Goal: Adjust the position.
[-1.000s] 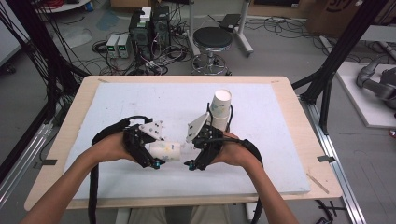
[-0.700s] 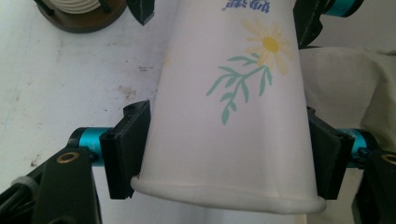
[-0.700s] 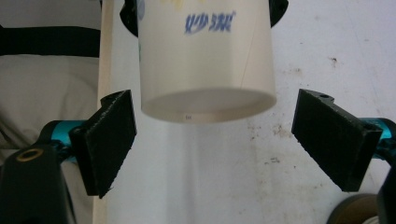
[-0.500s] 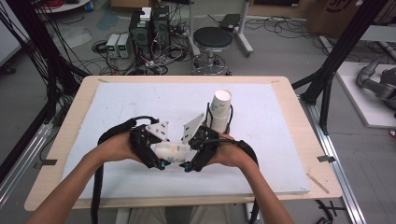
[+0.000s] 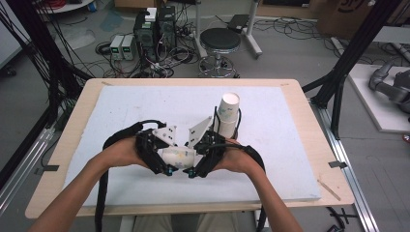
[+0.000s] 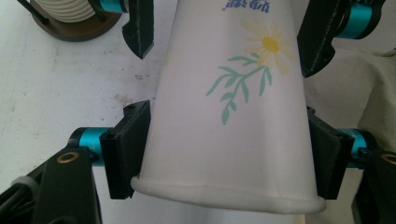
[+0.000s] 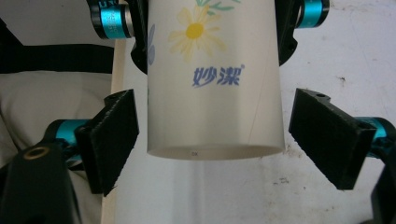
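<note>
Right now the left gripper is clamped on a white paper cup w/ a daisy print, pads pressed on both sides near the rolled rim, as the left gripper view shows. The cup lies level just above the white foam board, between the two hands, near the board's front-centre.

The right gripper straddles the cup's base end; its jaws have just been closing a bit, but in the right gripper view there's a gap betw. each pad and the cup wall, so it's not gripping yet.

Behind the right hand, a stack of paper cups stands upright in a dark holder, near but apart from the grippers.

Board's left, far and right parts are bare: open room all round. The wooden table edge frames the board.
</note>
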`<action>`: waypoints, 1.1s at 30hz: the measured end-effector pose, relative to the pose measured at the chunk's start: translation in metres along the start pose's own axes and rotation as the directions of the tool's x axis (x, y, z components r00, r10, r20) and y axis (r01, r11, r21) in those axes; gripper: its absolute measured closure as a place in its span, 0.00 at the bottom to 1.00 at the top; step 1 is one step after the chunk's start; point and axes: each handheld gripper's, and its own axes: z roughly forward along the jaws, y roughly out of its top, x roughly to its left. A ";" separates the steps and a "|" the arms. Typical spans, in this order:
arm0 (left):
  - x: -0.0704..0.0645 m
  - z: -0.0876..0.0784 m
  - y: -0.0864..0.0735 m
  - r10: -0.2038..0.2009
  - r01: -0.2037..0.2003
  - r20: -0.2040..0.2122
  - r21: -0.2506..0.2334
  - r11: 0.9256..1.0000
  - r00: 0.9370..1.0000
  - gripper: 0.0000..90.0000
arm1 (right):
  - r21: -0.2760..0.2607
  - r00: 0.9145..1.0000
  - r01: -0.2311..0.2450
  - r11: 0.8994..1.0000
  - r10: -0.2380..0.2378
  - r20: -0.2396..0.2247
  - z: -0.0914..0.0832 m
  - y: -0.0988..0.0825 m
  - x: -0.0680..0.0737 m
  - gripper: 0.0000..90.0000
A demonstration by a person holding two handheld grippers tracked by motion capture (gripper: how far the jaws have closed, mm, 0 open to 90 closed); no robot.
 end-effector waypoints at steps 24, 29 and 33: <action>0.000 -0.002 0.001 0.014 -0.014 0.004 0.007 1.000 1.000 0.31 | -0.008 1.000 0.020 1.000 -0.020 0.002 -0.003 0.001 0.002 0.41; 0.000 0.000 0.002 0.019 -0.019 -0.001 -0.006 1.000 1.000 0.18 | -0.012 1.000 0.030 0.999 -0.030 -0.006 -0.003 0.001 0.002 0.41; -0.002 0.000 0.003 0.011 -0.012 -0.017 -0.037 0.999 1.000 0.02 | -0.011 1.000 0.024 1.000 -0.025 -0.008 -0.003 0.000 0.002 0.41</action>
